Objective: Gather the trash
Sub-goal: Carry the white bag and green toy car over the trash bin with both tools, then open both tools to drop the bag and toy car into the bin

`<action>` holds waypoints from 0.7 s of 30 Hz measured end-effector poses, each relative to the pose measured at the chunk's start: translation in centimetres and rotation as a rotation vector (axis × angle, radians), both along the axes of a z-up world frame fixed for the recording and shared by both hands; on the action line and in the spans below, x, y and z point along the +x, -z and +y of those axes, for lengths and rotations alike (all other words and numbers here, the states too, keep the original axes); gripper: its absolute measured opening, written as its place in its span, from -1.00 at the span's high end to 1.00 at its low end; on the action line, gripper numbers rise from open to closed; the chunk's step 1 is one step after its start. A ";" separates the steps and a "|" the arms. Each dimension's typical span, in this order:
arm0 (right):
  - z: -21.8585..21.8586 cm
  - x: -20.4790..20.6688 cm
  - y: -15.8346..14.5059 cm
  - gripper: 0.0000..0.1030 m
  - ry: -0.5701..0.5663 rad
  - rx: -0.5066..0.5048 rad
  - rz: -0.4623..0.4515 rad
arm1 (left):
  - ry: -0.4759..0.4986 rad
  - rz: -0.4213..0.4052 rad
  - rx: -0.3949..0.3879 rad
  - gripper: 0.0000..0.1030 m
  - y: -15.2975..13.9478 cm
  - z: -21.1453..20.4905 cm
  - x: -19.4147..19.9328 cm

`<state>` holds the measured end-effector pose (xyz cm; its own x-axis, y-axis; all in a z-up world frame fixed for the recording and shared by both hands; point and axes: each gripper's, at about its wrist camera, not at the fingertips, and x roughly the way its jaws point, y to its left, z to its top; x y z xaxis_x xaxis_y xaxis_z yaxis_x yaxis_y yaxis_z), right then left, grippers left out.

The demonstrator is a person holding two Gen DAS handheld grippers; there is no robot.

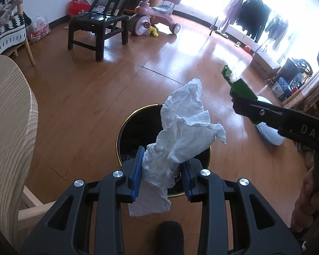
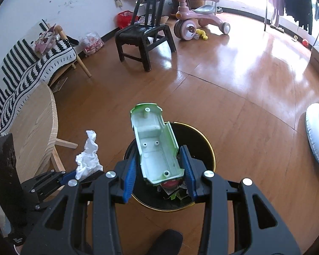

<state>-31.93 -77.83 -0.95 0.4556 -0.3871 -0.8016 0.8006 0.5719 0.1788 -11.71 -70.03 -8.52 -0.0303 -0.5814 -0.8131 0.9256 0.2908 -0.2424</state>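
My left gripper (image 1: 162, 171) is shut on a crumpled white tissue (image 1: 185, 127) and holds it above the black bin with a gold rim (image 1: 122, 127). The tissue also shows in the right wrist view (image 2: 88, 159), left of the bin (image 2: 204, 140). My right gripper (image 2: 159, 165) is shut on a broken green plastic toy shell (image 2: 156, 144), held over the bin's opening; the shell's white inside faces the camera. In the left wrist view the shell (image 1: 240, 89) sticks out of the right gripper's fingers (image 1: 265, 114), to the right of the bin. Trash lies in the bin's bottom.
A light wooden round table (image 2: 33, 127) stands left of the bin. A dark wooden chair (image 2: 144, 34) and a pink ride-on toy (image 2: 193, 19) stand farther back. A white inflatable ring (image 2: 318, 140) lies on the floor at right. A striped bench (image 2: 21, 72) lines the left wall.
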 end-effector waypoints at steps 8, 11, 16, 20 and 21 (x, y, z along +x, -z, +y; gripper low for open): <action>-0.1 -0.1 0.1 0.23 0.006 0.003 -0.003 | 0.001 -0.001 0.004 0.39 0.2 -0.4 -0.4; 0.0 -0.1 0.2 0.23 0.006 0.003 -0.002 | 0.001 -0.001 0.004 0.39 0.3 -0.6 -0.5; 0.0 0.0 0.3 0.24 0.009 0.008 0.001 | 0.000 0.002 0.007 0.39 0.5 -0.9 -0.5; 0.0 -0.1 0.2 0.02 0.017 0.005 -0.010 | -0.017 0.013 0.013 -0.21 0.9 -1.1 -0.3; 0.0 -0.2 0.1 -0.12 0.024 0.005 -0.015 | -0.022 0.012 0.011 -0.52 0.9 -1.1 -0.3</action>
<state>-32.17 -77.86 -1.03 0.4583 -0.3944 -0.7965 0.8112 0.5518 0.1936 -11.99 -71.16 -9.43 -0.0275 -0.5734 -0.8188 0.9159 0.3137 -0.2504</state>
